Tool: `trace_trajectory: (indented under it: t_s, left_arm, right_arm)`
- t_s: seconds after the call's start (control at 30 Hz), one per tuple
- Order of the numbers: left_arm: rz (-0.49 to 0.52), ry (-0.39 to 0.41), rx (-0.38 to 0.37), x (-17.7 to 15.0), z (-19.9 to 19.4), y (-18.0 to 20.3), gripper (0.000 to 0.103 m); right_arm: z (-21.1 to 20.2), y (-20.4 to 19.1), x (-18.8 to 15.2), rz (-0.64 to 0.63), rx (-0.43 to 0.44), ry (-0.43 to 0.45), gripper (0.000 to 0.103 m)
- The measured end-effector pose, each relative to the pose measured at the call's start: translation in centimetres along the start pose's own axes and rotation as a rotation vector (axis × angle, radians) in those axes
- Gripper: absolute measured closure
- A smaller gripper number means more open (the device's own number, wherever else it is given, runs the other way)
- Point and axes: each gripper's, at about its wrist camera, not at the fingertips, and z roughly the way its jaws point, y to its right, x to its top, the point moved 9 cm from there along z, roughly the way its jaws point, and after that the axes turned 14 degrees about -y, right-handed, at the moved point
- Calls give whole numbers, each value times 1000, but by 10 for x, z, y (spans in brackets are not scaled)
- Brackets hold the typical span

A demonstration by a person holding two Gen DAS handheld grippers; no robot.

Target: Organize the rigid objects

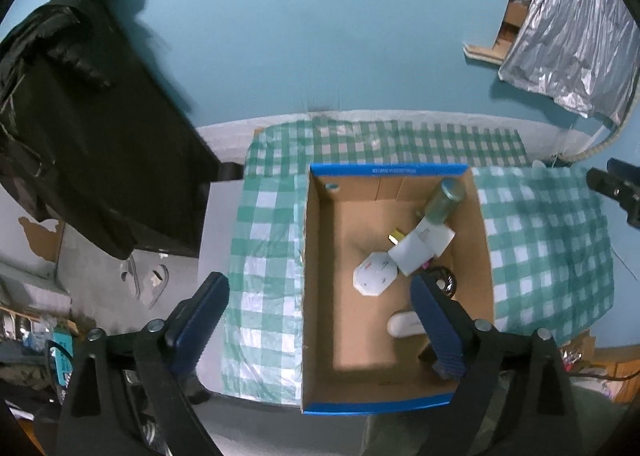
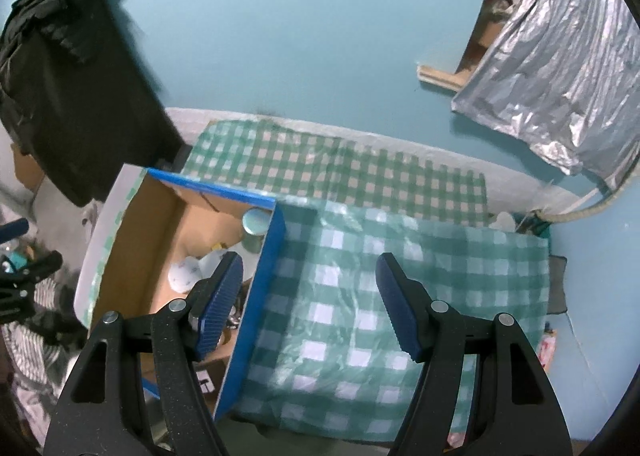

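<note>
**Blue-rimmed box and contents, two claws above**

Setting: teal wall [image 1: 304, 23]; table covered with a green-and-white checked cloth [image 1: 264, 256]; black garment [image 1: 80, 127] hanging at left; crinkled silver sheet [image 1: 568, 39] at upper right.

Item 1: open cardboard box [image 1: 320, 296] with blue rim, standing on the cloth. White print ran along its far blue edge, too small to read.

Item 2: contents, gathered toward the box's far right corner: a greenish cylinder [image 1: 446, 199] leaning on the right wall; a white carton [image 1: 416, 252] against its foot; a white many-sided packet [image 1: 374, 274] with small red marking, unreadable; a white oblong piece [image 1: 404, 326] nearer the camera.

Item 3: left claw [image 1: 320, 320], jaws spread wide and empty, one finger outside the box's left wall, the other above the oblong piece.

Item 4: right claw [image 2: 310, 302], jaws apart, nothing between them, poised above the box's right wall and bare cloth.
</note>
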Motion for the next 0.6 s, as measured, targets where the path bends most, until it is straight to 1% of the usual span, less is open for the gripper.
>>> trace_trajectory:
  t_s: [0.1,0.2,0.33,0.6]
  left_arm:
    - [-6,33,12,3,-10,-1,1]
    - [2,63,34,4,-19,1,1]
    - [8,77,60,3,-28,5,1]
    - [11,100,46,4,-38,11,1]
  right_arm:
    - [-8,4,0,12,-11,18,35]
    - [-15,8,-1,26,-14,39,35]
    - [-22,13,-2,39,-33,53,35]
    - [-28,17,-4,50,-46,64,35]
